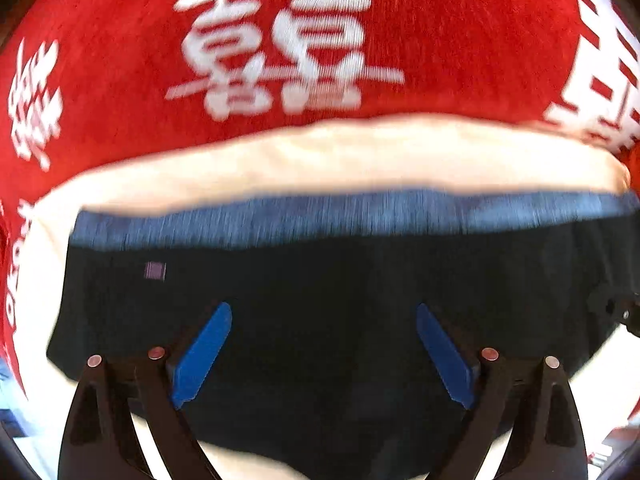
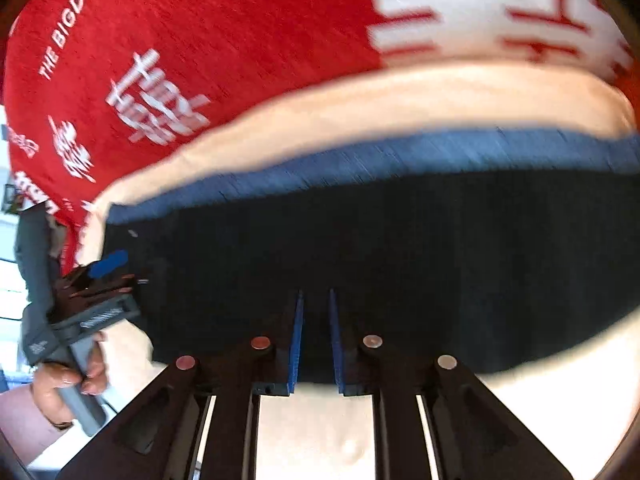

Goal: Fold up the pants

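Left gripper [image 1: 324, 350]: nearest the left wrist camera; its two blue fingers [image 1: 202, 356] stand wide apart over the dark cloth, pinching nothing.

Right gripper [image 2: 316, 346]: nearest the right wrist camera; two blue fingers [image 2: 296, 346], almost parallel with a thin gap between them. Their tips sit at the near edge of the pants; whether cloth is caught in the gap cannot be told.

Pants [image 1: 328, 280]: one garment, black or very dark navy, lying flat across the pale surface with a lighter blue band [image 1: 360, 210] along its far edge. One small purple tag [image 1: 155, 270] shows near the far left corner in the left wrist view. In the right wrist view the pants [image 2: 400, 248] fill the middle of the frame, just ahead of the right gripper's fingers.

Pale surface [image 1: 340, 152]: one cream-coloured cloth or pad under the pants, showing on the far side and at the near corners.

Red cloth [image 1: 460, 40]: one red cover with white characters and lettering, beyond the pale surface; several printed motifs, blurred.

Person's left hand [image 2: 64, 380]: one hand, seen in the right wrist view at the left edge, wrapped around the grey handle of the left gripper [image 2: 106, 266], which is at the left end of the pants.

Sharpness: both views are motion-blurred.
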